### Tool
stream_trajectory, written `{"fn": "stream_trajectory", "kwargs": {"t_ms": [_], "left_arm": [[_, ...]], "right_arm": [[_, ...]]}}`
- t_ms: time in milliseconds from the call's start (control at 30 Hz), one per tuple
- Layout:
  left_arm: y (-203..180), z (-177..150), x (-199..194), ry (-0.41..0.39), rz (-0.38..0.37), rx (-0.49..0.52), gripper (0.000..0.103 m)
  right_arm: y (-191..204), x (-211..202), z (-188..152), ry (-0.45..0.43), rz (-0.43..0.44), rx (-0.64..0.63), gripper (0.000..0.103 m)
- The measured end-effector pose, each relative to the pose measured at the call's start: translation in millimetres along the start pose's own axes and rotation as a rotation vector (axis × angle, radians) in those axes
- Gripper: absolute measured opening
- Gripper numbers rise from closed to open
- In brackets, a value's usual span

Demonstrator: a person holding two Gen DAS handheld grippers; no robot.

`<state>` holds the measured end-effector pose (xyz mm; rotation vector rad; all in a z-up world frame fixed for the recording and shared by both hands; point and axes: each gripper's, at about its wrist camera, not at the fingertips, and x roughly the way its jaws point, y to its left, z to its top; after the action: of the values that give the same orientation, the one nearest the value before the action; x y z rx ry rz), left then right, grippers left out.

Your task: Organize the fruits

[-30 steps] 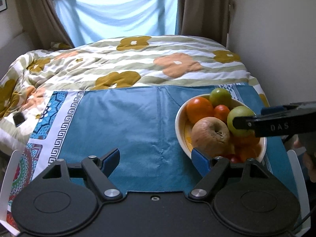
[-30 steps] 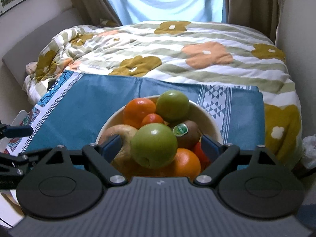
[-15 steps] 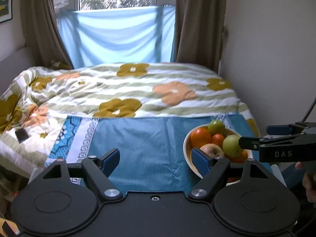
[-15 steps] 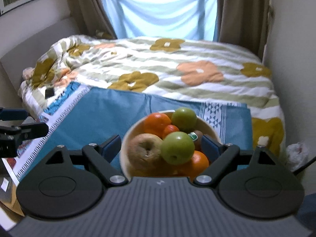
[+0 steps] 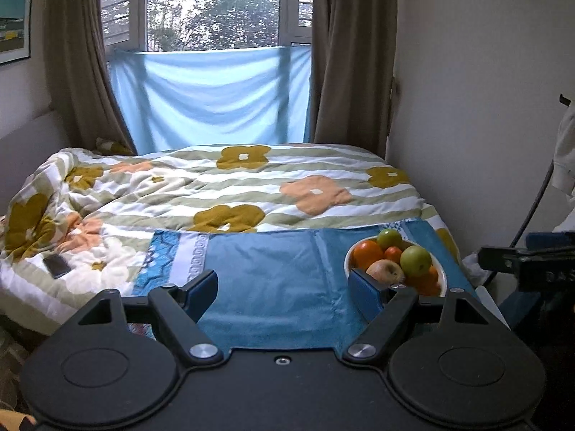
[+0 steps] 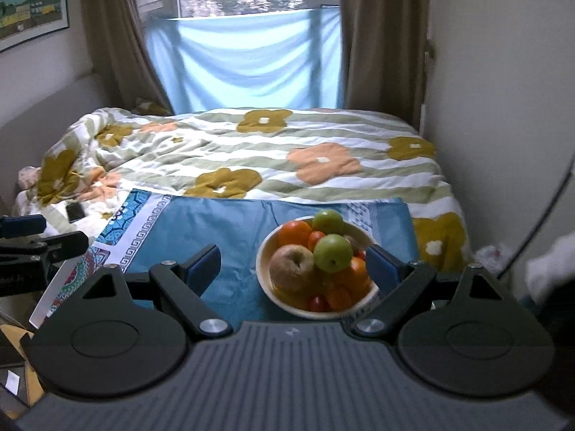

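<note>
From the left wrist, the left gripper [image 5: 284,287] has its blue-padded jaws spread wide with nothing between them, over a flat teal cloth [image 5: 280,269] that has a patterned border. A round cream bowl [image 5: 442,276] sits on the cloth's right end, heaped with smooth green apples, glossy oranges and one dull, brownish apple [image 5: 385,272]. Beyond lies a puffy quilt [image 5: 230,186] with green stripes and mustard and peach flowers — a dark phone [image 5: 56,265] rests on its left side. Brown curtains frame a window hung with pale blue fabric. From the right wrist, the right gripper [image 6: 293,264] is likewise splayed and empty — the bowl [image 6: 264,280] shows between its fingers, apart from both pads, and the top green apple [image 6: 332,253] crowns the pile. A framed picture [image 6: 32,3] hangs on the left wall.
</note>
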<state>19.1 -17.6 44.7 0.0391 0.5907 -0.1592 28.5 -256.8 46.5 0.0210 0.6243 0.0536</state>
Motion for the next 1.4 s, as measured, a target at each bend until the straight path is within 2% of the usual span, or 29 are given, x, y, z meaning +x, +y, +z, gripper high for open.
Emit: {"fn": "stream_trajectory", "kwargs": {"t_ms": [67,100,133,500,1400], "left_arm": [[6,-6,-10,-0.005,0.01,-0.002,0.092],[8,-9,-15,-0.012,0.018,-0.001,0.1],[9,-13,-20,-0.025,0.033,0.002,0.103],[24,-41,-45,-0.039,0.058,-0.012,0.103],[21,-42,-48,-0.05,0.05,-0.003,0.103]], "right_arm": [[10,-13,-8,0.004,-0.009,0.017,0.103],[14,-18,-12,0.009,-0.01,0.024,0.103],[19,-23,-17,0.013,-0.014,0.03,0.103],[46,-48,-51,-0.001,-0.078,0.044,0.103],[50,-46,-53,0.013,-0.083,0.035,0.103]]}}
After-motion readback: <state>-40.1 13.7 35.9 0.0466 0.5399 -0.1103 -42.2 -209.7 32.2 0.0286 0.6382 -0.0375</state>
